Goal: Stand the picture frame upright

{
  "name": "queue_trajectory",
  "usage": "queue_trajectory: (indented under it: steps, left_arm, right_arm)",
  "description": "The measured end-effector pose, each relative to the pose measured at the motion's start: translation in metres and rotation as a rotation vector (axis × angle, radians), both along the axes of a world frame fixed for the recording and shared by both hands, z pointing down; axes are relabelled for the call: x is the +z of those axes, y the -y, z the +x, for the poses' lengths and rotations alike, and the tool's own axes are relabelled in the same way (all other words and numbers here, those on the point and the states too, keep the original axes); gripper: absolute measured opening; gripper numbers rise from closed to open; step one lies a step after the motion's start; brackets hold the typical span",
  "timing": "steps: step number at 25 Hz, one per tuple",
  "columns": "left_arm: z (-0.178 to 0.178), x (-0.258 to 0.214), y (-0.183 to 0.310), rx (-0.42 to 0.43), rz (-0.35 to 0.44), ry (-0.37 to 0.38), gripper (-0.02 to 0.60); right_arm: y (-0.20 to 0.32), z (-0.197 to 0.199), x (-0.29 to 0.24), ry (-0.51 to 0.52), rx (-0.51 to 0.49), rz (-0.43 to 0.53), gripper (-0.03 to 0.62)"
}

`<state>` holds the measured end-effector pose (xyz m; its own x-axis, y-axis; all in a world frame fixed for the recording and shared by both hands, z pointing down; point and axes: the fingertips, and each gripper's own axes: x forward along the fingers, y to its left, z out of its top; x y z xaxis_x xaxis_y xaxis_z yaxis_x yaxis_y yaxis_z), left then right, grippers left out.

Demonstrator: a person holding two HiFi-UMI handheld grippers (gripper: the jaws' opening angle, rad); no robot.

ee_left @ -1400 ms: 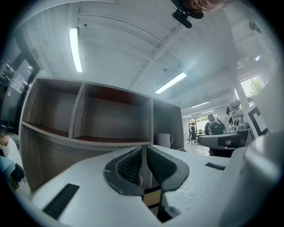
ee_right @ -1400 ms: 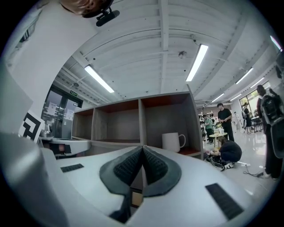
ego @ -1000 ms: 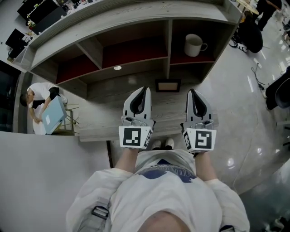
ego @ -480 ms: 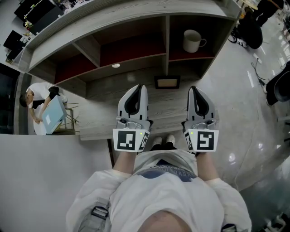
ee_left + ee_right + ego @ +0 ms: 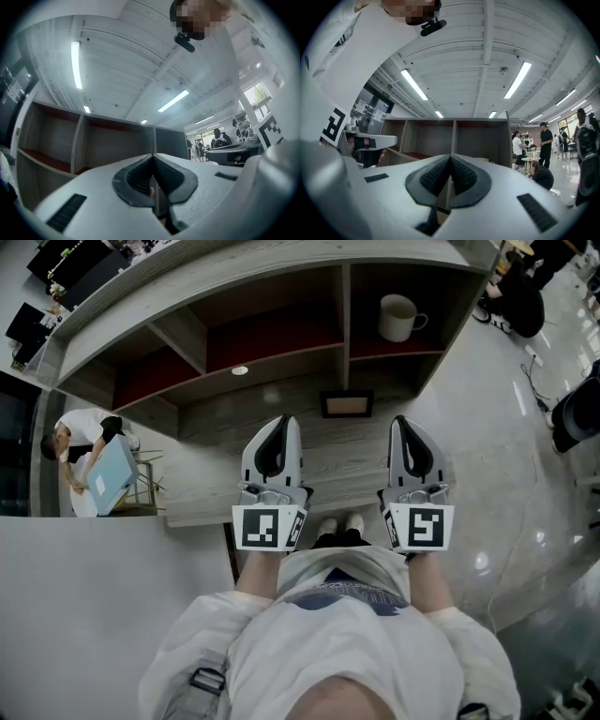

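Near end: left gripper and right gripper are side by side and about level over the front of the desk top. Both pairs of jaws are fully closed with nothing between them. The shells are white moulded plastic with dark ribbed pads that meet in a V. The desk is pale grey wood grain, matte. The picture frame sits at the back of the desk near the cubby divider, well ahead of both tips. It's a small rectangle with a thin dark border and tan infill. From this steep angle I can't tell whether it's flat, leaning or standing, so this fits either a pre-reach or a pulled-back-after-setting pose, and I won't call the next move. Behind it is the shelf unit, grey wood with red-brown boards, holding a white handled mug.
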<state>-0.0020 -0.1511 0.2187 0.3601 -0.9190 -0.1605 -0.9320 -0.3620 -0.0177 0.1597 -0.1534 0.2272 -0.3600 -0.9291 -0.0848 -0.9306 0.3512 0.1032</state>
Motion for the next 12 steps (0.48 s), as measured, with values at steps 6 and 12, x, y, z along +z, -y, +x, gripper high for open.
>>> queue_trajectory:
  steps: [6,12]
  left_arm:
    - [-0.0042,0.0011,-0.0007,-0.015,-0.007,0.004,0.006]
    - [-0.0099,0.0099,0.0015,-0.024,-0.034,-0.022,0.006]
  right_arm:
    - [-0.0009,-0.0006,-0.0003,-0.006,-0.006,-0.002,-0.002]
    - [0.0009,-0.0002,-0.0027,0.016,-0.002,0.005,-0.002]
